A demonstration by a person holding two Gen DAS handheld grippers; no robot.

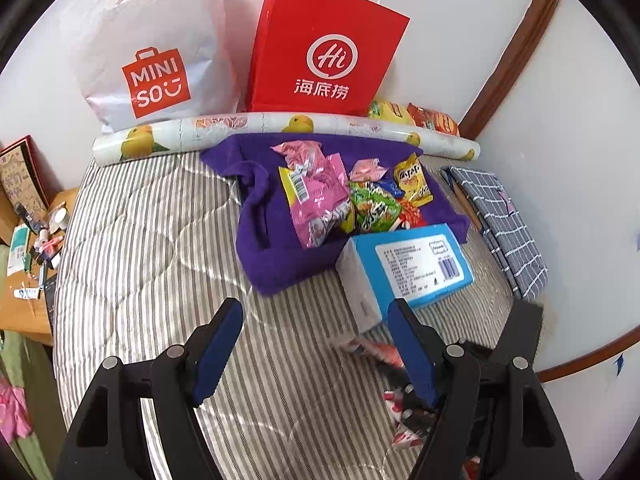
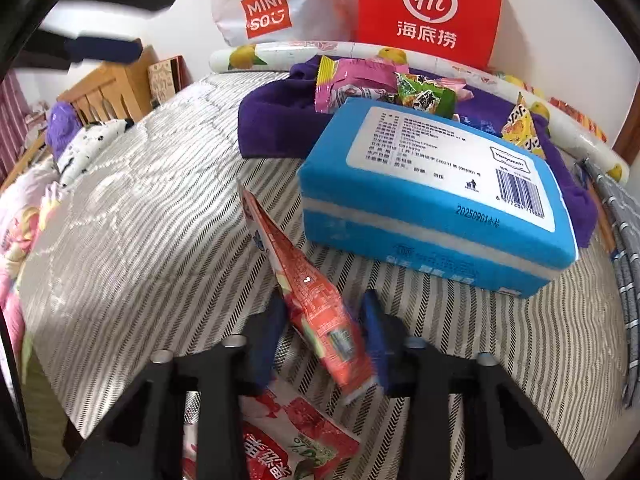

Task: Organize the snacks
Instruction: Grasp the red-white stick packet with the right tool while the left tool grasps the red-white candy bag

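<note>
My right gripper (image 2: 324, 320) is shut on a red snack packet (image 2: 316, 304), which stands on edge between its blue pads just above the striped bedcover (image 2: 160, 220). A second red strawberry-print bag (image 2: 296, 440) lies under that gripper. A blue tissue pack (image 2: 432, 200) (image 1: 416, 264) sits right behind. Beyond it a pile of snack packets (image 1: 348, 196), pink, green and yellow, rests on a purple towel (image 1: 264, 256). My left gripper (image 1: 316, 312) hangs open over bare bedcover in front of the towel, with nothing between its fingers. The red packet (image 1: 376, 350) shows blurred by its right finger.
A white Miniso bag (image 1: 152, 52) and a red paper bag (image 1: 324, 48) lean on the wall behind a rolled fruit-print sheet (image 1: 280, 126). More snack bags (image 1: 416, 116) lie at the back right. A folded checked cloth (image 1: 504, 224) lies right; a cluttered wooden side table (image 1: 28, 240) stands left.
</note>
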